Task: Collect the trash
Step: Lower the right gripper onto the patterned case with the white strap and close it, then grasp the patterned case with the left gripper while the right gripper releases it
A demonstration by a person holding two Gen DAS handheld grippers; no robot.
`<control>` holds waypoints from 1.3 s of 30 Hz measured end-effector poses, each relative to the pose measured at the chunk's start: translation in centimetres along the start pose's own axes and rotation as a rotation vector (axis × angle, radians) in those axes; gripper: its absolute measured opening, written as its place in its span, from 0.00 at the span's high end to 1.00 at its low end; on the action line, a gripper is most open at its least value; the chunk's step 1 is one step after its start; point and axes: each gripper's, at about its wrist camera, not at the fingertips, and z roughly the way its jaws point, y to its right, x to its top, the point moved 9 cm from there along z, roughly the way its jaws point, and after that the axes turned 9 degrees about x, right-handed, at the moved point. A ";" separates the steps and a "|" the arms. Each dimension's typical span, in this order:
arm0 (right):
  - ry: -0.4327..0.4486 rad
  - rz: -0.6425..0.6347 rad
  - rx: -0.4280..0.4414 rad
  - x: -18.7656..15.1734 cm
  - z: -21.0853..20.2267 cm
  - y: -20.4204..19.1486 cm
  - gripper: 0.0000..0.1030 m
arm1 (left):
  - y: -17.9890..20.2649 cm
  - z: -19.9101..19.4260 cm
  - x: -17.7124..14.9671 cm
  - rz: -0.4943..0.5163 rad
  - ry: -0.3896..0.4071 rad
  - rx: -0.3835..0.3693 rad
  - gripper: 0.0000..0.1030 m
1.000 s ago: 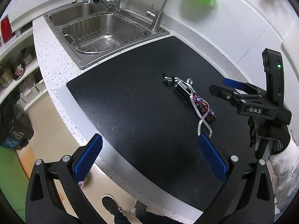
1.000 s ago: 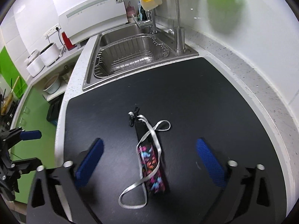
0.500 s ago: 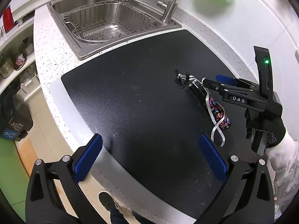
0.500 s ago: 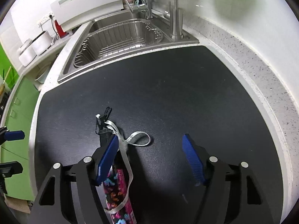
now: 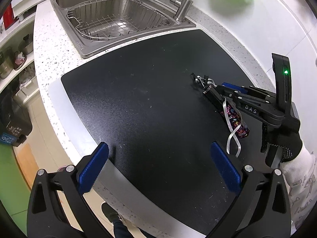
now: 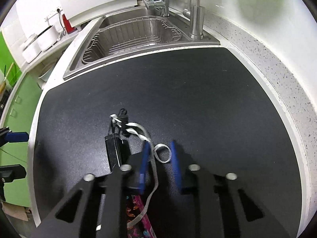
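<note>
Ribbon (image 6: 153, 170) runs up between the jaws of the right gripper (image 6: 158, 158), which stand close together but with a gap showing, so not clamped; whether either pad touches the silver strap is hard to say, since the blue pads are blurred. Just ahead of the pads the strap curls into a small loop, and beyond that, slightly left, lies a cluster of metal clips (image 6: 118, 120) beside a small black block. Under the gripper body lies the patterned pouch (image 5: 236, 122), mostly hidden in the right wrist view.

The whole bundle looks light and floppy (strap limp, pouch soft), so a pinch on the strap alone would probably let the rest dangle and swing; the pouch body seems the steadier place to grip. The clips could snag.

All of it rests on the black mat (image 5: 138, 109) covering the tabletop. The left gripper (image 5: 158, 164) hangs well apart from it near the mat's front edge, jaws wide apart and holding nothing.
</note>
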 end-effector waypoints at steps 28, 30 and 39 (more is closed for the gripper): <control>0.256 0.043 -0.029 1.3 -17.0 -1.7 0.98 | 8.1 -3.3 1.2 0.152 0.070 -0.048 0.03; 0.270 0.050 -0.039 1.0 -18.2 -1.1 0.98 | 9.3 -2.9 1.5 0.162 0.068 -0.049 0.03; 0.315 0.066 -0.065 0.4 -21.6 1.5 0.98 | 13.3 -0.1 2.4 0.150 0.032 -0.027 0.03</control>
